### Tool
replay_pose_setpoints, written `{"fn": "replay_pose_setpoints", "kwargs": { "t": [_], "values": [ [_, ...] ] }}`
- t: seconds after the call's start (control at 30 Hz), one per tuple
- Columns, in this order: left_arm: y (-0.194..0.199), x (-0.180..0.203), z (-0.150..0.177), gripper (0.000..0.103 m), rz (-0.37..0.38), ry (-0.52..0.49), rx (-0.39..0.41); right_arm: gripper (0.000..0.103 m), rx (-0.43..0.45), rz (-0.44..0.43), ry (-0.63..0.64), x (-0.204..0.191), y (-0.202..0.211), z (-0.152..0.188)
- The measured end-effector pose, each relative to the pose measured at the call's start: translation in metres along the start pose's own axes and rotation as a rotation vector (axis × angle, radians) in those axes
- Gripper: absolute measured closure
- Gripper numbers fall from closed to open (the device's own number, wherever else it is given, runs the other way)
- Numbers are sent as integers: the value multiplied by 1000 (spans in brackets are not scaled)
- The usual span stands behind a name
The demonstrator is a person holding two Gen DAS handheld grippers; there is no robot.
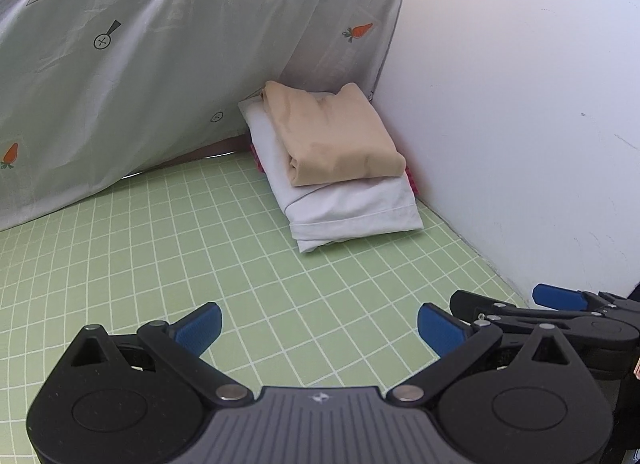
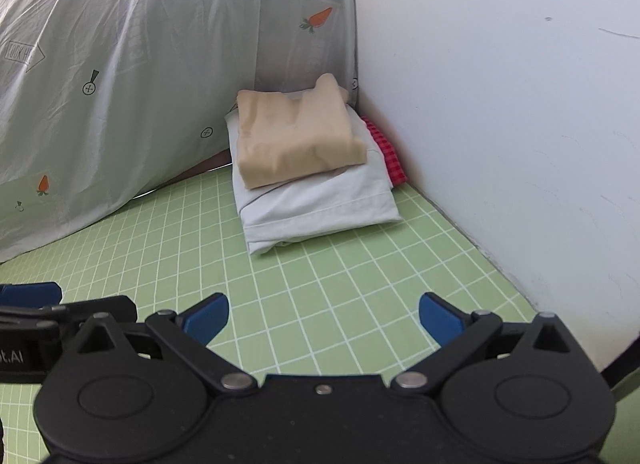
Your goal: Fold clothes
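Green gridded mat (image 1: 240, 248) carries a stack in the corner by the white wall (image 1: 520, 103), a tan folded garment (image 1: 336, 135) on a white one (image 1: 352, 207) over red checked cloth (image 2: 384, 147), while left gripper (image 1: 319, 328) and right gripper (image 2: 324, 318) both gape empty

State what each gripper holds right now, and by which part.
Nothing is held. The left gripper and right gripper both stand open over the green mat, apart from the folded stack.

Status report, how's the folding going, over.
Left gripper and right gripper open, empty. Folded stack in the corner on the green mat. Nothing in the way.
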State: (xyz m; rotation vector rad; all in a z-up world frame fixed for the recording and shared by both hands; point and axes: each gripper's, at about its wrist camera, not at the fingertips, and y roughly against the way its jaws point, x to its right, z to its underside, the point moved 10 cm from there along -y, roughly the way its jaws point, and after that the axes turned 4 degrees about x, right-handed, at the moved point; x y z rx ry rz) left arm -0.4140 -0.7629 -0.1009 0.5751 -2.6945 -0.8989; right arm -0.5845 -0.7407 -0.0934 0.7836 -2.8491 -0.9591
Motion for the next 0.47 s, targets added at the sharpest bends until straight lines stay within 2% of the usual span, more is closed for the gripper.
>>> {"fn": "replay_pose_setpoints", "kwargs": {
  "t": [0.47],
  "values": [
    [12, 9, -3, 0, 13, -30, 30, 1, 43, 37, -18, 10, 15, -3]
  ]
}}
